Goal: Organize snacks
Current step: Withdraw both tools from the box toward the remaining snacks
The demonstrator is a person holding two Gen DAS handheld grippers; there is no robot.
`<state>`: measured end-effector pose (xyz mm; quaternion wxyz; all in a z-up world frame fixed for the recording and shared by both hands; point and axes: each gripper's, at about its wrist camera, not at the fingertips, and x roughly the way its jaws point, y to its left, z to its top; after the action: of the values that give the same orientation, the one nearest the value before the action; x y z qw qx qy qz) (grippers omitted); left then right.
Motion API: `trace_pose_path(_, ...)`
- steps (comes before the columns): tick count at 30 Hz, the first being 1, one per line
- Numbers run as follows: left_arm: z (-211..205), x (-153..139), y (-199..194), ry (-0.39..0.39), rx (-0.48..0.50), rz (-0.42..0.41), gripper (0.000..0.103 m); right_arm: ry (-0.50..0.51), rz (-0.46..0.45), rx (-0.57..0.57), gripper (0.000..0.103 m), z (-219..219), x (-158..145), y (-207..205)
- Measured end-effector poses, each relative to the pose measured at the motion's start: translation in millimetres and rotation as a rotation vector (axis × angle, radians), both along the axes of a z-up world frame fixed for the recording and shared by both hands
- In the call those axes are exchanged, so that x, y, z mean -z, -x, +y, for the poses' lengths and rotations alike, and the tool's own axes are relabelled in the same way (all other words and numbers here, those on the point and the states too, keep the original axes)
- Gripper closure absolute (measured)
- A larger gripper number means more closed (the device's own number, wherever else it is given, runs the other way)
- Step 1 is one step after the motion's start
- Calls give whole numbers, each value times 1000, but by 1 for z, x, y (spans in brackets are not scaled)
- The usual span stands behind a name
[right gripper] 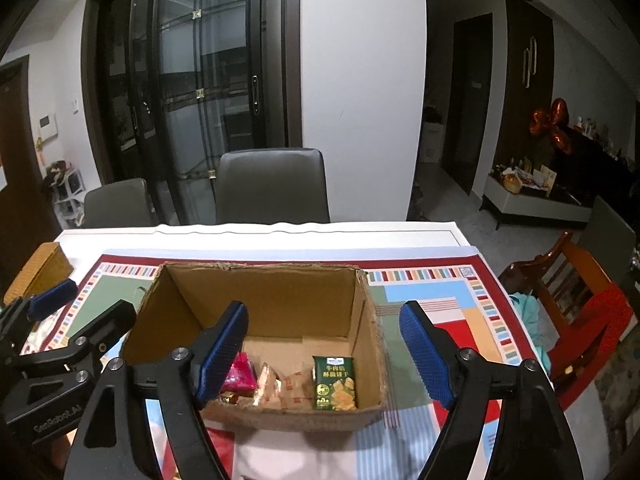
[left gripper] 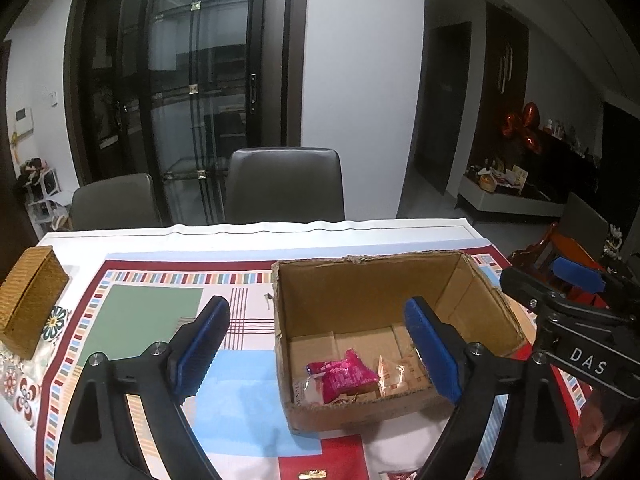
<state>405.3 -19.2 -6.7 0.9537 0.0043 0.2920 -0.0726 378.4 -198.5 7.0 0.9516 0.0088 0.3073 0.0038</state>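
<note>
Blue-padded fingers of the left tool [left gripper: 316, 350] spread wide and empty, one on each side of the near left wall of a cardboard box [left gripper: 360, 280]. Beside it, the right tool [right gripper: 324, 354] also gapes wide, empty, above the box. Inside lie a pink packet [left gripper: 346, 378], clear-wrapped snacks [right gripper: 280, 390] and a green cracker pack [right gripper: 334, 382]. Bare counter [left gripper: 152, 316] stretches left toward a wicker box [left gripper: 30, 300] near the counter's left edge.
</note>
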Motion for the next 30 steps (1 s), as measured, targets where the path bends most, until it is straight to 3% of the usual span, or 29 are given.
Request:
trace_pose_path(17, -5, -6, 35, -19, -3, -20, 14, -19, -21, 28, 24, -11, -5, 35)
trace_pose_path(30, -9, 9, 63, -30, -10, 1, 14, -19, -16, 48, 24, -18, 7, 64)
